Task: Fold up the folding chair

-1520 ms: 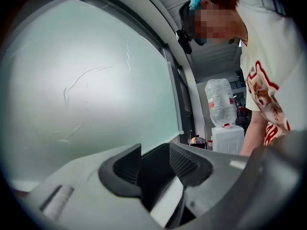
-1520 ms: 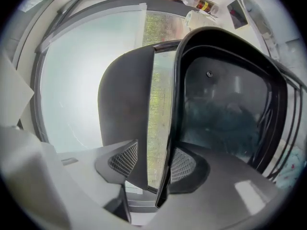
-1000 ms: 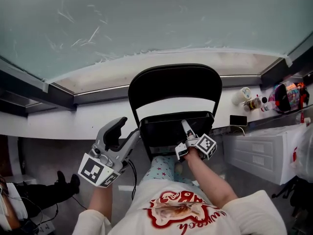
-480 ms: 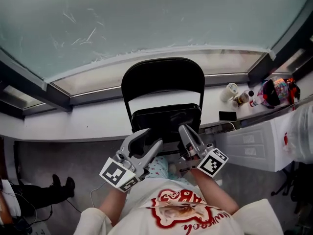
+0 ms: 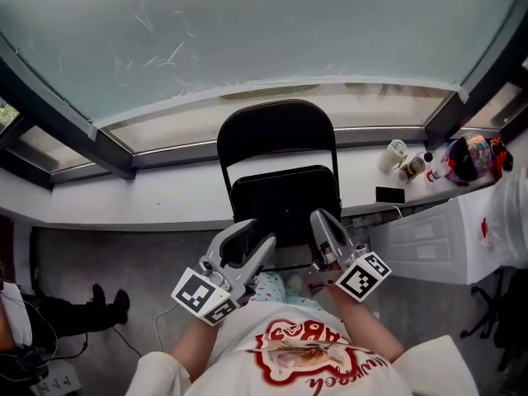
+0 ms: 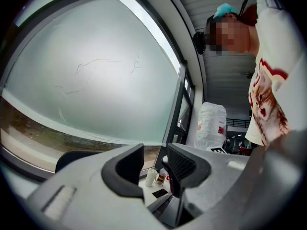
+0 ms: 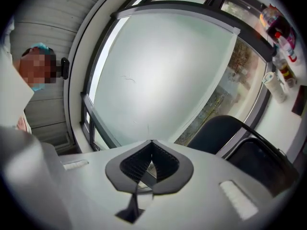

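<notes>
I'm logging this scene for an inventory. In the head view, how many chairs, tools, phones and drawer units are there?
chair: 1
tools: 2, left tool and right tool
phone: 1
drawer unit: 1
Total: 5

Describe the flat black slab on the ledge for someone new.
Below the big frosted window runs a white ledge. Right of the black chair, the slab lies at the ledge's front edge. The white cup and bottles behind it stand upright; it alone is flat and black.
</notes>
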### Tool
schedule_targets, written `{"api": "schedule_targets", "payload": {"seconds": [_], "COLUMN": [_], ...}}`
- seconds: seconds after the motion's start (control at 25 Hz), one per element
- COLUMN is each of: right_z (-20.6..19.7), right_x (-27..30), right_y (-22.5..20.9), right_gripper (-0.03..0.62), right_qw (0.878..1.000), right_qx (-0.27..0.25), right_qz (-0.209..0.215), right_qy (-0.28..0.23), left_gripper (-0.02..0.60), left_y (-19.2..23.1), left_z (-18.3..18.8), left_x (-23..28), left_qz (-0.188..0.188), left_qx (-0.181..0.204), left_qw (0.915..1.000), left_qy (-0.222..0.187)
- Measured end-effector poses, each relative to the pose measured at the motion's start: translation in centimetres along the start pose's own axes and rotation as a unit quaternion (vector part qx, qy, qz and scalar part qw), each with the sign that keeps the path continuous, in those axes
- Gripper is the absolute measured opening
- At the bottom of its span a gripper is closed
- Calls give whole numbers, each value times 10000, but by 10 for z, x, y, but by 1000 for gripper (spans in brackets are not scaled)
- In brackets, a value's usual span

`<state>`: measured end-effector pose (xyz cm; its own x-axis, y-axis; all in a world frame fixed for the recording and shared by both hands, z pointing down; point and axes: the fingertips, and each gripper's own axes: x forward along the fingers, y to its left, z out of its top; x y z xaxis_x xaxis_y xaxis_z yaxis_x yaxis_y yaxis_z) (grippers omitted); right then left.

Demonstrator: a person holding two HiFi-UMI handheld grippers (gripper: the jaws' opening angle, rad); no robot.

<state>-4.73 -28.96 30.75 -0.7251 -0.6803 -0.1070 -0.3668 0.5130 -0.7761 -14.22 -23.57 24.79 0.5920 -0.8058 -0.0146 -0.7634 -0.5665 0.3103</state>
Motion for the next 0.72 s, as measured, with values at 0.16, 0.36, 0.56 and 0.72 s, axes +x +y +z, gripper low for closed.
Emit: {"api": "schedule_targets", "payload": {"seconds": [0.16,0.36,0.56,0.72], "right_z": [-11,-23,-26,-29], "right_x": [-3,-3,8,7], "right_y": [1,5,9,25], "right_gripper": [12,12,12,12], "right_qw": [9999,9996,9996,9984], "right_qx": [21,27,-2,-461], "right_qz": [-11,31,68,33], "right_qy": [117,263,289,313], "left_gripper": [166,157,149,149], "left_y": [2,14,20,11], "left_z": [-2,-1,-6,-9], "left_x": [-6,-20,-28,-32], "left_qz": [79,280,305,98], "left_qx": [-16,-216,-338,-167], "left_qw": [10000,9993,9989,9998], "left_qy": [-15,-87,-56,71]}}
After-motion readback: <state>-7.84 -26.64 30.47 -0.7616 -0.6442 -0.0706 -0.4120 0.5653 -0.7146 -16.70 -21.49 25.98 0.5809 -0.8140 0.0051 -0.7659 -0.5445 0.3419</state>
